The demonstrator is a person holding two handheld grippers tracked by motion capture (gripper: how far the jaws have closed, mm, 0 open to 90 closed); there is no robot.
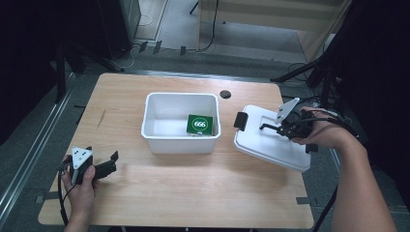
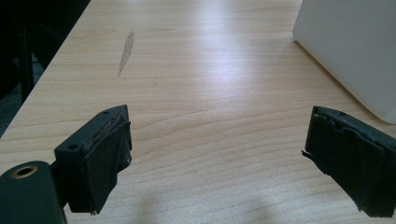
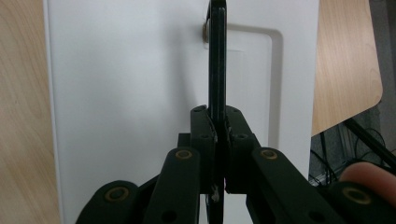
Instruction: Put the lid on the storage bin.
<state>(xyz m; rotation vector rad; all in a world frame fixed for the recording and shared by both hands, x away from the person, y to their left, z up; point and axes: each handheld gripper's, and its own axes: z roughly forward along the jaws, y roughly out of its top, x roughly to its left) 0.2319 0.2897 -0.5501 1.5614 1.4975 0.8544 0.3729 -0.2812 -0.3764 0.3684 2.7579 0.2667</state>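
Right gripper (image 1: 270, 127) pinched the black handle (image 3: 217, 70) of the white lid (image 1: 270, 145), which sat tilted just right of the white bin (image 1: 181, 121), its far edge apparently lifted off the table (image 1: 193, 193). Left gripper (image 1: 109, 166) rested well left of the bin, jaws spread on nothing. Inside the bin lay a green card (image 1: 199, 124), against its right wall.
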